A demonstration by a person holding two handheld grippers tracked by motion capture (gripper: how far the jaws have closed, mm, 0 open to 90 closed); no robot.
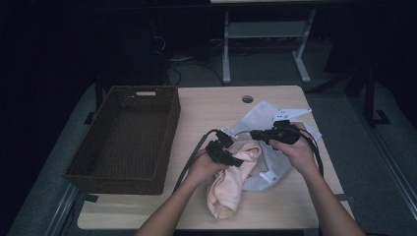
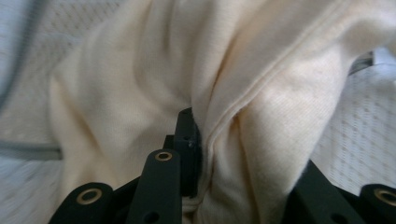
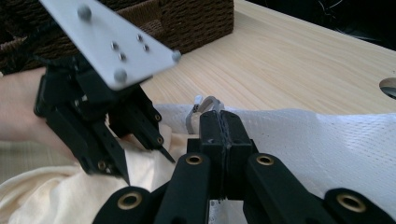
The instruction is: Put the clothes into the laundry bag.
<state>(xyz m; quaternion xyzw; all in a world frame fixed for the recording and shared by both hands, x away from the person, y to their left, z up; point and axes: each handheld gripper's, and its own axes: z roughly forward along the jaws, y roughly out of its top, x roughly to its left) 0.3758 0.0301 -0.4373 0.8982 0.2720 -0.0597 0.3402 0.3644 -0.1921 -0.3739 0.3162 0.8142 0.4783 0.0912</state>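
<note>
Both of my forearms come in low over the wooden table (image 1: 206, 105), wrists bent inward so the two claws nearly meet. My left gripper (image 1: 231, 158) points right and slightly down, its jaws clamped on a fold of the cream knit garment (image 1: 231, 187); the rest of that cloth hangs crumpled below and behind the claw, soft and ribbed along one seam. My right gripper (image 1: 255, 133) points left, jaws pressed together, pinching an edge of the white mesh garment (image 1: 268, 169) that spreads beneath it. The wicker basket (image 1: 125, 142) sits well left of both claws.
</note>
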